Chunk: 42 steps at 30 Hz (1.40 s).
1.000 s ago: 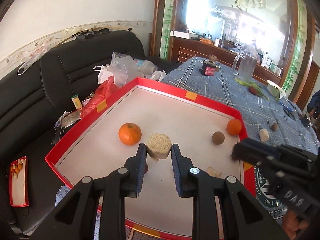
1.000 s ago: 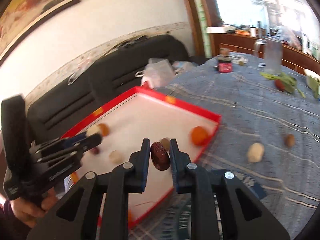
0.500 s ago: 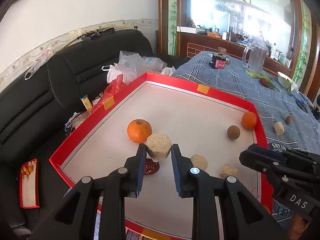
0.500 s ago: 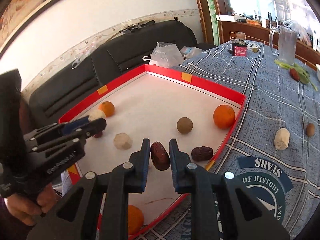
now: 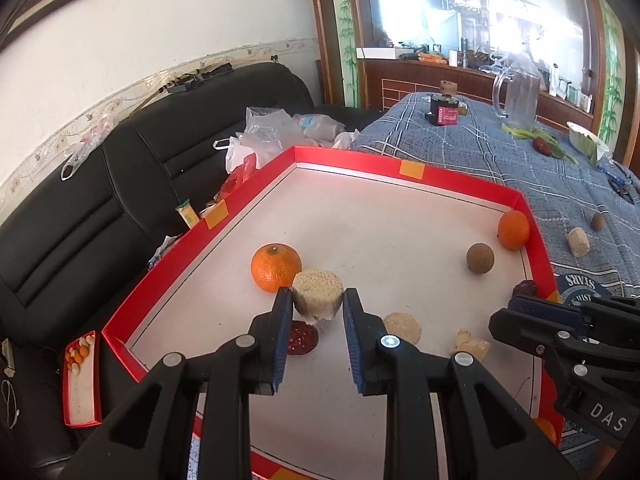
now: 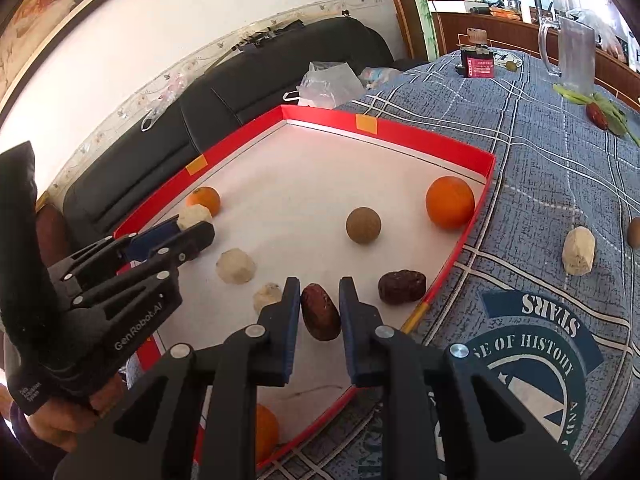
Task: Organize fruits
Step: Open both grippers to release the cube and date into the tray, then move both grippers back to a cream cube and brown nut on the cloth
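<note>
Both tongs had sunk closer to the red tray (image 6: pixel 478 196) since a second ago. On the desk (image 6: pixel 540 168) the blue cloth read "STARS" and "OF HISTORY". Inside the tray lay two oranges (image 5: pixel 275 267), a brown ball (image 6: pixel 363 225), a loose date (image 6: pixel 401 287) and pale lumps. Left tongs (image 5: pixel 316 304), marked "GenRobot.AI", were clamped on a grainy beige chunk (image 5: pixel 317 295); right tongs (image 6: pixel 319 308), marked "DAS", were clamped on a dark date (image 6: pixel 320 317) above the tray's near edge.
</note>
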Tool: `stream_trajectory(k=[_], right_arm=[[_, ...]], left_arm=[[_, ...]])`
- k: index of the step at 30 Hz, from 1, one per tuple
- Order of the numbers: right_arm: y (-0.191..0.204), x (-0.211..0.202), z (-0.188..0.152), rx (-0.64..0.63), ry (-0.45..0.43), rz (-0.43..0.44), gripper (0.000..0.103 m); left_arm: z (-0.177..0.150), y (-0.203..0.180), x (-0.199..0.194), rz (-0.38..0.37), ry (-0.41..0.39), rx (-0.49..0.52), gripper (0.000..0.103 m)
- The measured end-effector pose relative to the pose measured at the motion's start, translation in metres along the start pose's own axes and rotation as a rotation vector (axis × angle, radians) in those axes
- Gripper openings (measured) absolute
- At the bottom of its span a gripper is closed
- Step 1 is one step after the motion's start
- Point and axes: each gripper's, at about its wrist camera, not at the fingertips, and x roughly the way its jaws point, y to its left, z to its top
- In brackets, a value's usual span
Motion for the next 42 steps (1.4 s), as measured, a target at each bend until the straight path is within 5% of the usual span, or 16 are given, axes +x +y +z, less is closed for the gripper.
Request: stream_trajectory(k=[4, 13, 29, 34, 39, 42], right_arm=[[-0.001, 0.000, 0.000, -0.001, 0.003, -0.013, 0.023], [-0.002, -0.011, -0.001, 0.002, -0.009, 0.011, 0.041], [-0.050, -0.045, 0.010, 0.184, -0.163, -0.099, 0.054], [-0.064, -0.052, 0.011, 0.245, -0.178, -0.067, 0.054], [-0.082, -0.081, 0.016, 0.279, -0.197, -0.027, 0.054], [-0.105, -0.109, 0.021, 0.270, -0.241, -0.077, 0.059]], left_arm=[[0.000, 0.000, 0.001, 0.016, 0.021, -0.019, 0.054], [-0.001, 0.001, -0.001, 0.045, 0.051, -0.055, 0.078], [-0.002, -0.022, -0.020, 0.052, 0.052, -0.011, 0.082], [-0.001, -0.030, -0.029, 0.047, 0.037, 0.015, 0.082], [0.003, -0.047, -0.036, 0.029, 0.018, 0.044, 0.082], [0.011, -0.064, -0.042, 0.001, 0.000, 0.068, 0.082]])
